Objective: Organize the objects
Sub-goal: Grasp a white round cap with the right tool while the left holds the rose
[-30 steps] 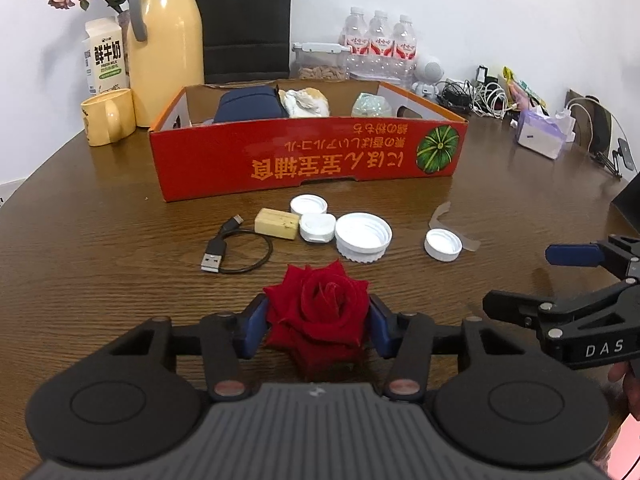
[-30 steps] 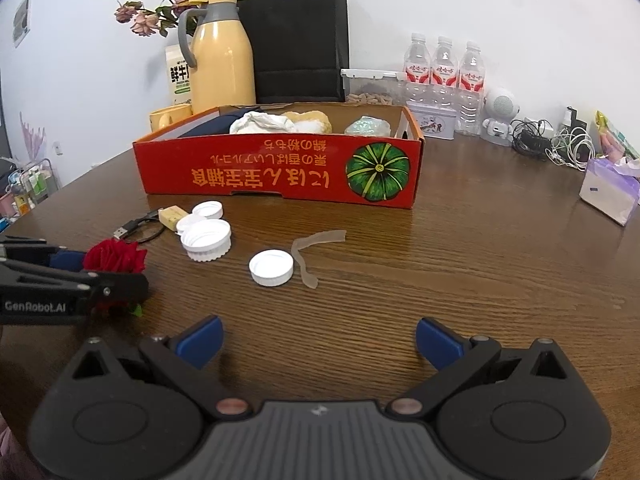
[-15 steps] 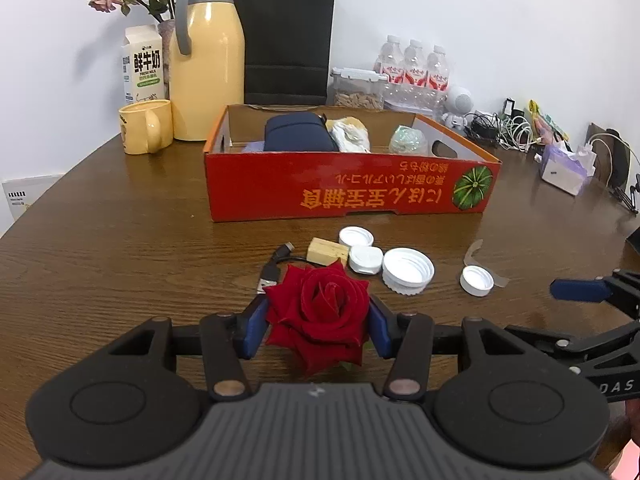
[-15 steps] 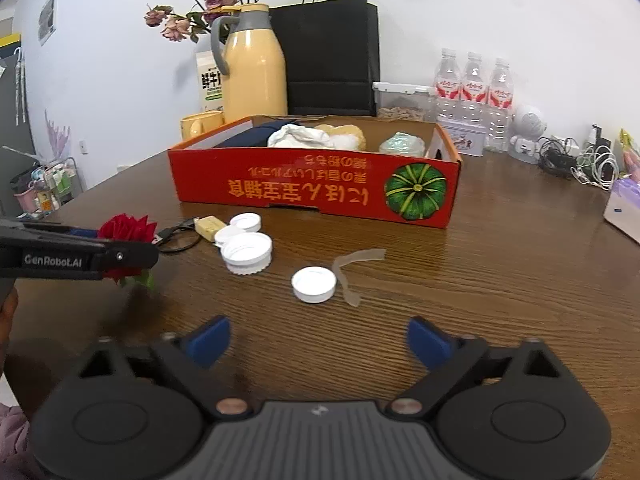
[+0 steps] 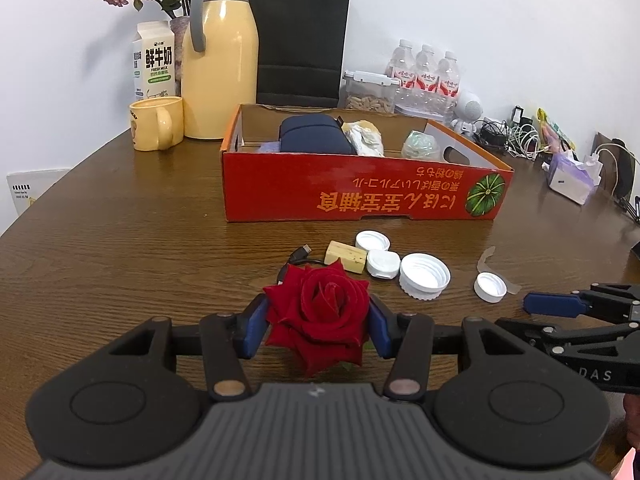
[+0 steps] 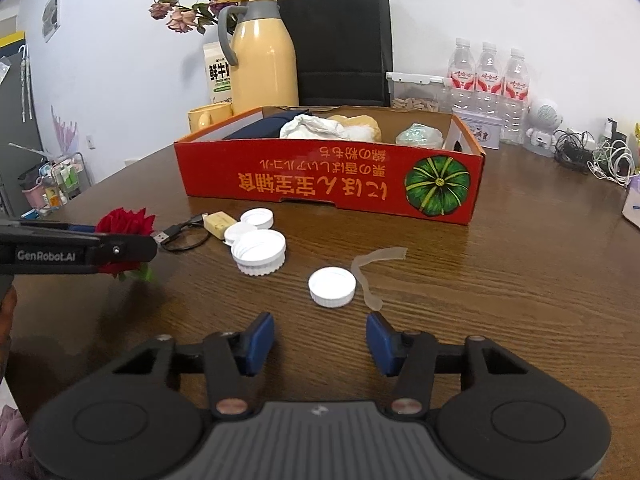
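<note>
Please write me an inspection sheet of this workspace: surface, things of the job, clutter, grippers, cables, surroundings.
Surface: brown wooden table, no spills seen.
Job's things: red rose; red cardboard box partly filled; white caps, a cork-like block and a clear strip loose before it.
Clutter: yellow jug, mug, milk carton, water bottles.
Grippers: left gripper shut on the rose; right gripper closing, nothing between its jaws.
Cables: USB cable by the caps; tangled chargers far right.
Surroundings: white wall, black paper bag.

Full-blown red fabric rose (image 5: 318, 312), bloom upward, clamped between blue pads above the worktop (image 5: 120, 248). Four white plastic caps (image 5: 424, 274) lie loose before the red cardboard box (image 5: 360, 196).
</note>
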